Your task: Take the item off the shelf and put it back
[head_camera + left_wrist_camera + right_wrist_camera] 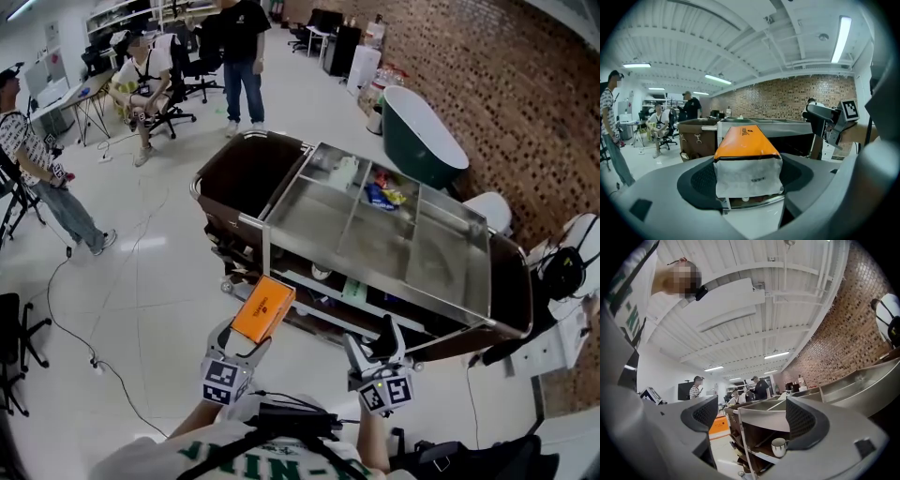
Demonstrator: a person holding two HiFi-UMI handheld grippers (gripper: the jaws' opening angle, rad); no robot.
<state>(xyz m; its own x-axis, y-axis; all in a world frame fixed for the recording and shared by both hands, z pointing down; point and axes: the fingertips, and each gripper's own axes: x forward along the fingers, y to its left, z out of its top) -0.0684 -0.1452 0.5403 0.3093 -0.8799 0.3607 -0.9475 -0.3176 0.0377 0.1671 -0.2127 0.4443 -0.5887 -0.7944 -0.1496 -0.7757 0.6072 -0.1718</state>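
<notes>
My left gripper [247, 343] is shut on an orange box [263, 309] with a white end, held above the floor just in front of the steel cart [281, 202]. In the left gripper view the orange box [746, 161] fills the space between the jaws, both pads pressing its sides, its orange top pointing toward the cart [701, 129]. My right gripper [377, 354] hovers open and empty at the cart's front edge. Between its fingers, in the right gripper view, lie the cart's lower shelf [764, 453] and a white mug [778, 446]. The orange box [719, 426] shows to the left there.
The cart's top tray holds a blue and yellow packet [382, 195] and a pale bottle [342, 173]. A dark green tub [422, 136] stands behind it by the brick wall. People stand and sit at the far left [141, 80]. Cables [84, 347] trail across the floor.
</notes>
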